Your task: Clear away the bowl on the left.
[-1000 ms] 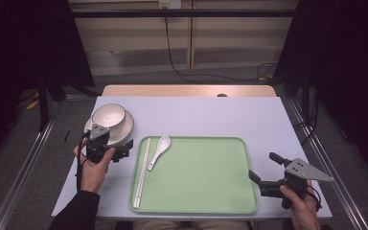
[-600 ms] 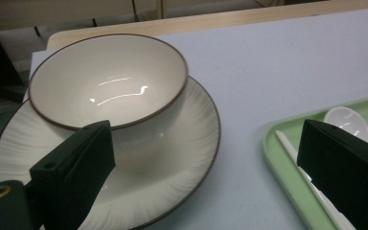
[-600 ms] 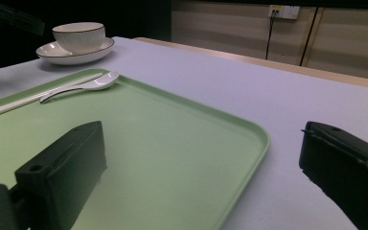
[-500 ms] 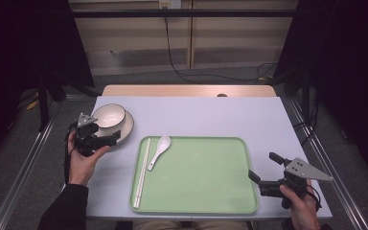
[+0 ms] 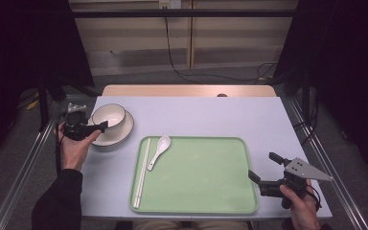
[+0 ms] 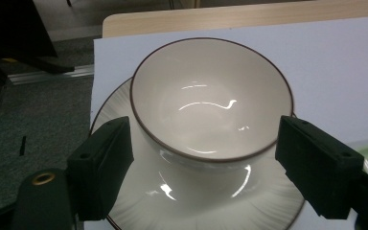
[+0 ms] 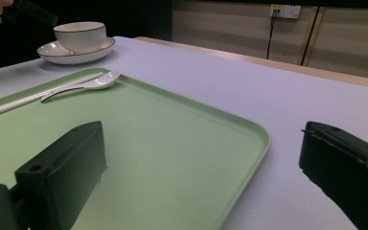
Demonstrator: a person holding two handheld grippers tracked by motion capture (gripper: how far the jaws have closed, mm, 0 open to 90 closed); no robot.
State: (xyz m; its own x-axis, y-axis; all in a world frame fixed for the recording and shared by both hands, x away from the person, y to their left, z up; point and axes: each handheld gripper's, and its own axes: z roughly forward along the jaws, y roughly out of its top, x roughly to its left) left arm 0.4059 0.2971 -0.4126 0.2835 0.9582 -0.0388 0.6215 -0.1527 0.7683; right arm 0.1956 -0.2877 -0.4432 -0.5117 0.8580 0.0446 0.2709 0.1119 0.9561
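Bowl point(image 6: 211, 100) on its saucer point(image 6: 206, 201) just ahead of the left hand-held gripper point(image 6: 206, 158), jaws apart, lately narrowing, nothing gripped.

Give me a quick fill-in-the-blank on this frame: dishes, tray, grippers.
1. The white bowl sits on a ____.
2. The spoon and the chopsticks lie on the ____ tray.
3. The left gripper has its jaws on either side of the ____, pads not touching it.
4. The right gripper hovers at the tray's right edge, its jaws ____.

Missing words: plate; green; bowl; open
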